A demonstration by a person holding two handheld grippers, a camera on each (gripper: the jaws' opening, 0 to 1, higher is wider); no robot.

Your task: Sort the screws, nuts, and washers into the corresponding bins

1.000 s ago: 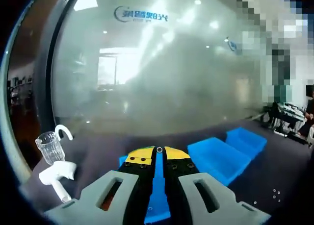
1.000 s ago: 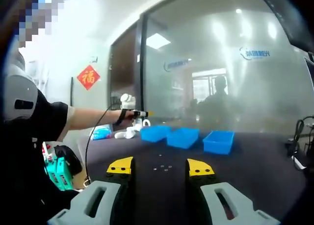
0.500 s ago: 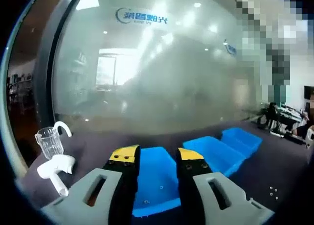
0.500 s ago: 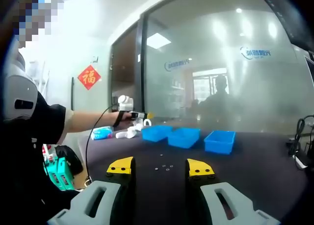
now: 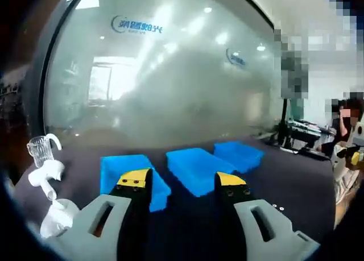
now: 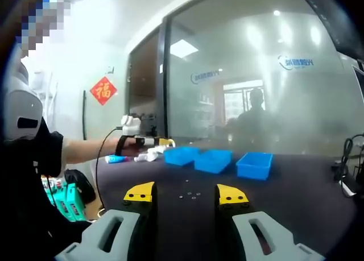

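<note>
Three blue bins stand in a row on the dark table: the left bin (image 5: 132, 171), the middle bin (image 5: 196, 165) and the right bin (image 5: 239, 154). My left gripper (image 5: 183, 180) is open and holds nothing, hovering just short of the left and middle bins. A few small metal parts (image 5: 278, 204) lie on the table to its right. My right gripper (image 6: 186, 194) is open and empty, low over the table. Loose small parts (image 6: 189, 192) lie just beyond its tips. Farther off are the same bins (image 6: 213, 158), with the left gripper (image 6: 166, 141) in a person's hand to their left.
A clear glass cup (image 5: 40, 150) and white plastic pieces (image 5: 46, 175) sit at the table's left end. A frosted glass wall (image 5: 170, 73) runs behind the table. Black cables (image 6: 347, 158) lie at the right edge. A person (image 5: 347, 141) is far right.
My left gripper was nearly shut with a small ring at its tips over the left bin; it opened and has drawn back to the left. My right gripper has stayed still.
</note>
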